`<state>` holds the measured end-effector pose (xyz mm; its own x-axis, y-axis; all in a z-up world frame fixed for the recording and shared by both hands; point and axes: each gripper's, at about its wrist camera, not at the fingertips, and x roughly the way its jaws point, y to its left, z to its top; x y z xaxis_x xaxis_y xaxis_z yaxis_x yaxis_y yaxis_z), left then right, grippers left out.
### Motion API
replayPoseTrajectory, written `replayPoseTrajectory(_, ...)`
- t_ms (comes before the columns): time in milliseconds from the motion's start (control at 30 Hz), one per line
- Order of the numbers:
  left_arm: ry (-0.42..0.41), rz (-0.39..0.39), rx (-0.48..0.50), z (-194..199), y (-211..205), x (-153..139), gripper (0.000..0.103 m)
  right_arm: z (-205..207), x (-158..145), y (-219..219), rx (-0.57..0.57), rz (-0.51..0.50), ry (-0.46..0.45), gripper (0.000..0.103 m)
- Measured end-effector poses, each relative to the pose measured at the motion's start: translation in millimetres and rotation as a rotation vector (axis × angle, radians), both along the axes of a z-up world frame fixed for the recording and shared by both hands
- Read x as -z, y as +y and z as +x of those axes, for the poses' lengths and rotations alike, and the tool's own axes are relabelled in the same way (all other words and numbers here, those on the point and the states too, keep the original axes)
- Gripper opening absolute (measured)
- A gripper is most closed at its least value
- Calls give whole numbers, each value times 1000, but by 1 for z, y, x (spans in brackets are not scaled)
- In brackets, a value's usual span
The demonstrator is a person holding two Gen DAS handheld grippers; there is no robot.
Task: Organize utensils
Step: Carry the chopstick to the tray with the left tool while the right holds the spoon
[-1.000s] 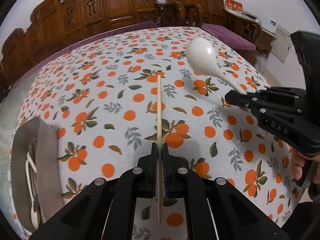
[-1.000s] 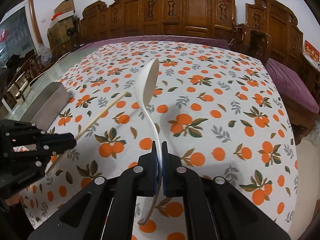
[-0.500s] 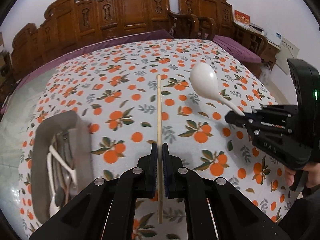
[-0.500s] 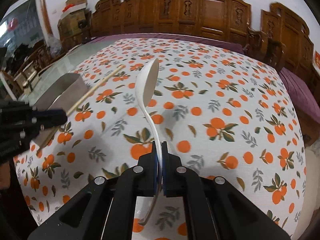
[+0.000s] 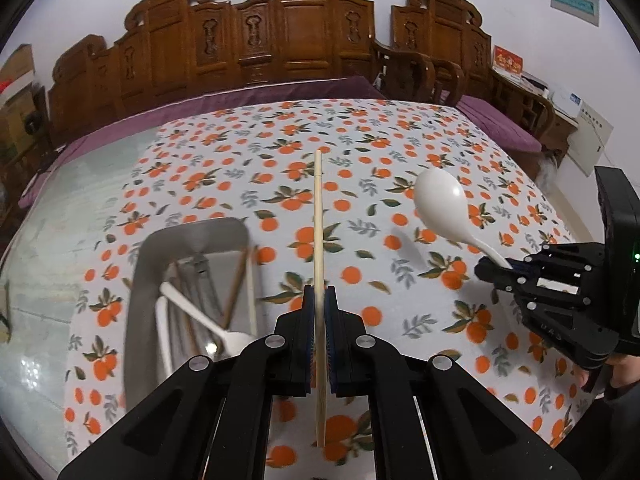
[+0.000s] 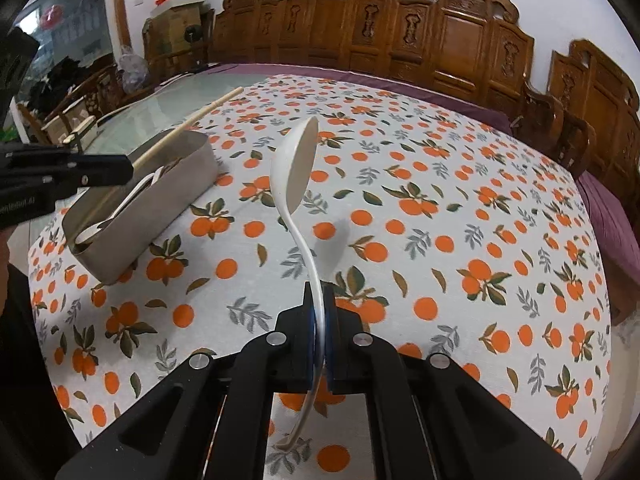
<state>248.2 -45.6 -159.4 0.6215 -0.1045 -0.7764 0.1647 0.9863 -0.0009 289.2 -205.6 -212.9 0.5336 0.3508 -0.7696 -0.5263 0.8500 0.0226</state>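
Left-wrist view showed the metal tray (image 5: 138,280) near the left edge of the orange-print tablecloth (image 5: 360,208), with bare glass tabletop (image 5: 60,216) beyond it and a broad stretch of open cloth ahead and to the right. One tray was there, holding at least two white spoons and several chopsticks, too blurred to count. One chopstick (image 5: 318,216) was clamped between the closed fingers of the left gripper (image 5: 318,300), lifted just right of the tray and pointing forward. One white spoon (image 6: 296,184) was pinched by its handle in the closed right gripper (image 6: 319,300), bowl forward, off the cloth. Both grippers tilted downward, well apart. Carved wooden chairs (image 6: 460,40) lined the far edge.
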Motion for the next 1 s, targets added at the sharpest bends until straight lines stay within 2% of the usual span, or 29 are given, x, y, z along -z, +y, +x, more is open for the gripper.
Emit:
replayPoseTrajectory(533,29,32,-76,1,67,13,4,-14,-10,30,-51,1,-41,5)
replayPoseTrajectory(1000,95,9,-111,8,90,54,4,-11,-1,45,-41,-18,-43,5)
